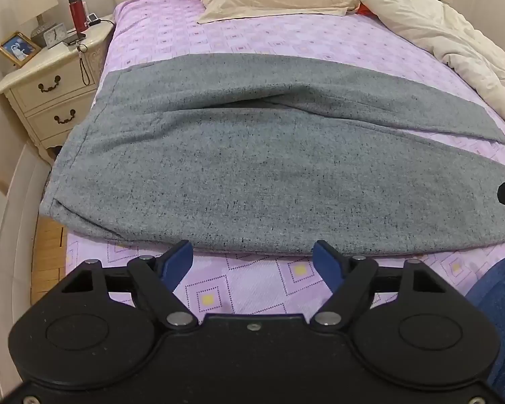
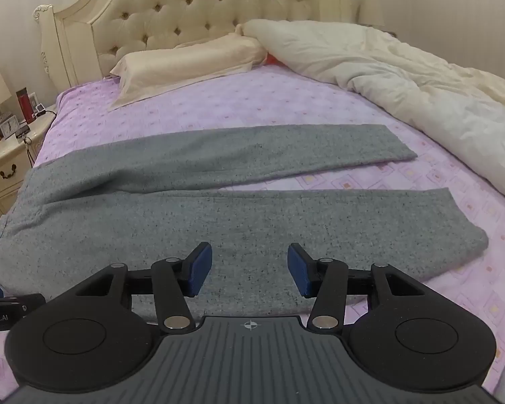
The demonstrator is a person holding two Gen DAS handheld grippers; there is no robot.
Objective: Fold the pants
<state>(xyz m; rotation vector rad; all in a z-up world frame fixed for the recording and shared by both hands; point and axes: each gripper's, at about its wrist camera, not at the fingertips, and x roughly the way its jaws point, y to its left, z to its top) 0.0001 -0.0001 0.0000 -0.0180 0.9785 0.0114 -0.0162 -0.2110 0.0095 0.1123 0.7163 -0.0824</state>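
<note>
Both claws [image 1: 252,261] [image 2: 249,267] agape, empty.

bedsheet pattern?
Lilac bedsheet with dotted diamonds, yellow centres; clearest in left wrist view.

Grey speckled knit pants [image 2: 219,222], laid flat and unfolded across the bed, crosswise to its length. Waist end [image 1: 80,155] at the left side of the bed, reaching the mattress edge and hanging slightly over it. Two legs run rightward, spread apart in a narrow V with a strip of sheet showing between them. Far leg [image 2: 269,149] lies flat, cuff squared off. Near leg [image 2: 353,222] is wider, cuff at the right. Soft wrinkle at the crotch [image 1: 252,102]; fabric otherwise smooth.
</note>
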